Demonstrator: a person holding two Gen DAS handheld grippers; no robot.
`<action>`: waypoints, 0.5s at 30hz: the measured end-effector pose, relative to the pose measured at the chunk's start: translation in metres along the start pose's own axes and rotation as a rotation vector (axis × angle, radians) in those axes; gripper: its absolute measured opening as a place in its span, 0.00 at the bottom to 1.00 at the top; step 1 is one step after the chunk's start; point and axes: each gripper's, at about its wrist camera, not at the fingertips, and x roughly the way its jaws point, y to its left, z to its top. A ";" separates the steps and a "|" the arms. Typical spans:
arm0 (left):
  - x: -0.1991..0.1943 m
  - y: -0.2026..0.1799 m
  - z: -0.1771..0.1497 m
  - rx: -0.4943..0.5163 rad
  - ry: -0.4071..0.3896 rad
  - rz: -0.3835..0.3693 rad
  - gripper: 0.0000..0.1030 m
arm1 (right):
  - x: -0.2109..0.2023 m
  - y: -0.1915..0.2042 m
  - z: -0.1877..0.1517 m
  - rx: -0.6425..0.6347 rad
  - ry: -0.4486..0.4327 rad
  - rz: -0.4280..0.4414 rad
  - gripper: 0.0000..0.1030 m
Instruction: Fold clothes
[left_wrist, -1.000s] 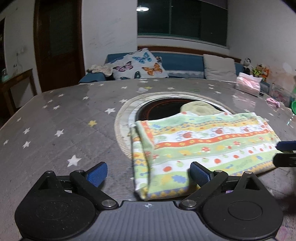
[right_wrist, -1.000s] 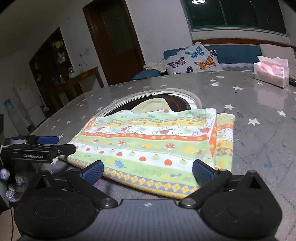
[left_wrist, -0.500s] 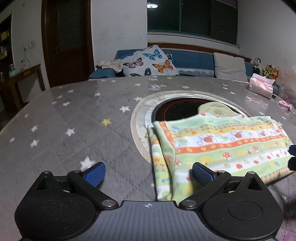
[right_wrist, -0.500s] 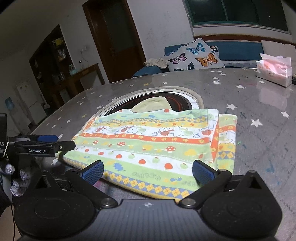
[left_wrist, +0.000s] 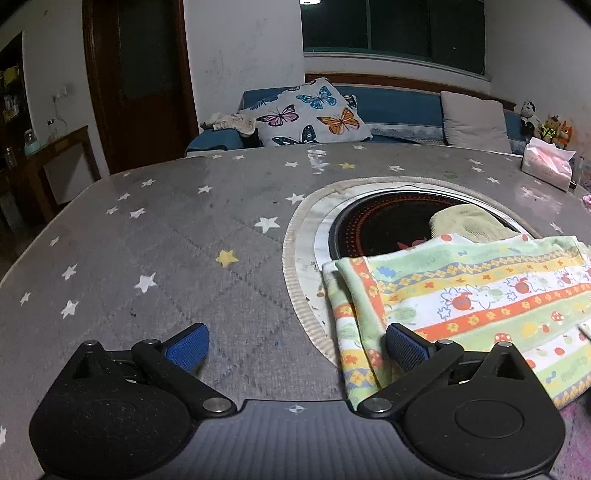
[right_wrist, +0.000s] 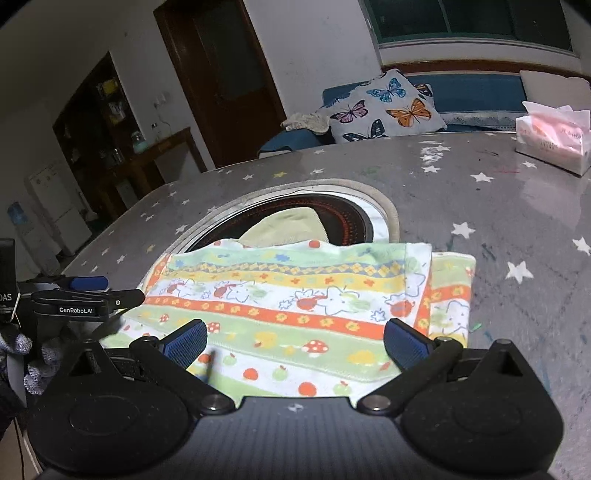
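A folded striped cloth (left_wrist: 465, 295) with mushroom and apple prints lies flat on the grey star-patterned table (left_wrist: 166, 258); it also shows in the right wrist view (right_wrist: 295, 302). My left gripper (left_wrist: 295, 347) is open and empty, above the table at the cloth's left end, its right finger over the cloth edge. My right gripper (right_wrist: 293, 341) is open and empty, low over the cloth's near edge. The left gripper also shows from the side in the right wrist view (right_wrist: 88, 291), at the cloth's left corner.
A round black cooktop (left_wrist: 388, 225) set in the table holds a pale yellow cloth (left_wrist: 469, 223), partly under the striped cloth. A pink tissue pack (right_wrist: 550, 138) sits at the table's far right. A sofa with a butterfly pillow (left_wrist: 314, 112) stands behind.
My left gripper has shifted left, so the cloth now sits further right in its view. My right gripper has moved closer over the cloth. Both stay open.
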 end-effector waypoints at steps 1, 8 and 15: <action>0.001 0.000 0.002 0.002 -0.001 0.001 1.00 | 0.000 0.000 0.003 -0.003 -0.004 -0.003 1.00; 0.019 -0.007 0.020 0.015 -0.009 0.017 1.00 | 0.019 -0.010 0.026 -0.007 -0.018 -0.019 1.00; 0.036 -0.006 0.027 0.024 0.002 0.020 1.00 | 0.036 -0.024 0.032 0.016 -0.009 -0.033 1.00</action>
